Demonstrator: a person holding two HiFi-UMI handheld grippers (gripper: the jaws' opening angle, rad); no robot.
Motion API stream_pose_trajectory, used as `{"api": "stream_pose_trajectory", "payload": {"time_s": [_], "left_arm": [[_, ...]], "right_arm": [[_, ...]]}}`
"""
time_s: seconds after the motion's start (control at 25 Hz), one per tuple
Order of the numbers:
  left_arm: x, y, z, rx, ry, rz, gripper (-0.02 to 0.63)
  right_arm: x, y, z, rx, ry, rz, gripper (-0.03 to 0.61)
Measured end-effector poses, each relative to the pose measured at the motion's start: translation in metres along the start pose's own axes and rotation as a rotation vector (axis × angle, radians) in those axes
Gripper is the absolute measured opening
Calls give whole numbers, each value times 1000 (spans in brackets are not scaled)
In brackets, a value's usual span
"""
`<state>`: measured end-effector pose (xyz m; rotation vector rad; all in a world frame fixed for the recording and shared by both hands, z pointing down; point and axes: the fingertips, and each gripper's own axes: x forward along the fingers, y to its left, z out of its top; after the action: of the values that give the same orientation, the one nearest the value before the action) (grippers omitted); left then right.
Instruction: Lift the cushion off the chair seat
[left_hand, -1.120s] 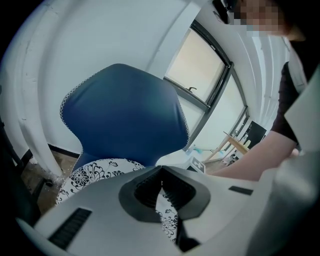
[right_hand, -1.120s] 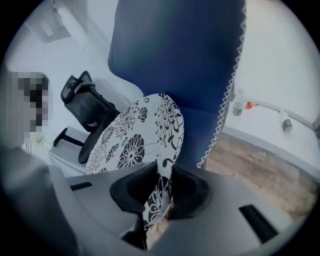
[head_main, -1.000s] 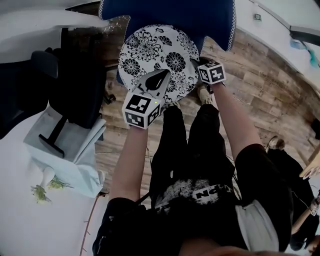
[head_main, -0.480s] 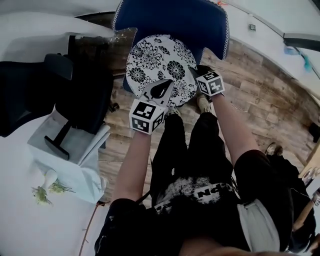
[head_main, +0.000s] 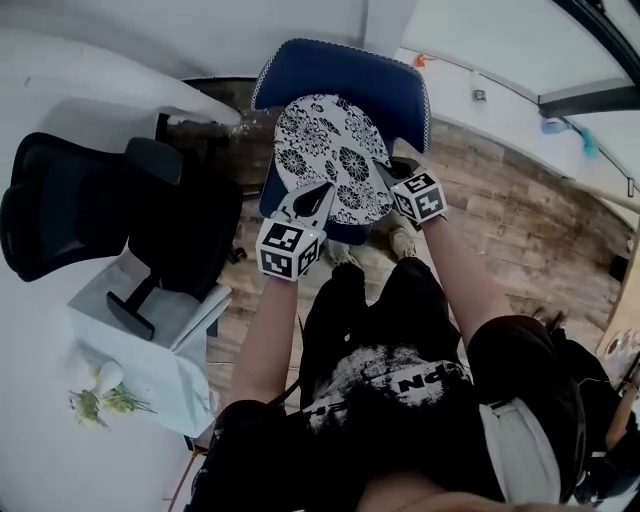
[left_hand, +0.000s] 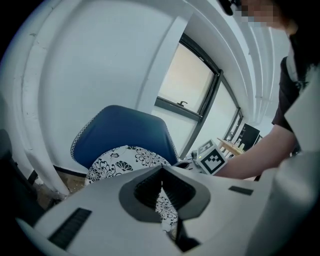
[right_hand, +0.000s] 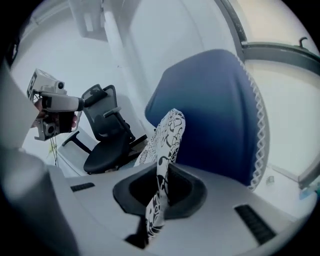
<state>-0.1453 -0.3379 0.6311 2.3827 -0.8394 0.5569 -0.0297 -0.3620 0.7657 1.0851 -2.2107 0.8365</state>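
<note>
Head view showed the cushion as a thin round pad, white with black flowers, held clear of the blue chair. It was tilted up in front of the backrest, with the seat's front edge showing below it.

My left gripper had its jaws clamped on the near rim of the cushion. In the left gripper view the printed fabric ran down between the closed pads. My right gripper gripped the rim on the other side. In the right gripper view the cushion stood edge-on, pinched between nearly shut jaws. Those jaws had just been closing a little further on the fabric.

A second ago the cushion lay lower, covering the seat, and both grippers were down near it. Since then both had risen with the cushion still held. A black office chair stood to the left on the wooden floor.
</note>
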Motion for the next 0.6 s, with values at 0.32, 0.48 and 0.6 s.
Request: {"api": "stream_pose_trajectory", "payload": {"time_s": [0.32,0.48,0.6], "left_arm": [[-27,-2,45,82,-56,-2,15],[-44,-1,62,122,-81,8,15],[-57,0,74,139,-106,14,15]], "right_arm": [[-61,9,69,-69,-100,-71,31],[-93,15,100,-85,-166,-106,31],[-117,20,121,-101,-213,-129,31]]}}
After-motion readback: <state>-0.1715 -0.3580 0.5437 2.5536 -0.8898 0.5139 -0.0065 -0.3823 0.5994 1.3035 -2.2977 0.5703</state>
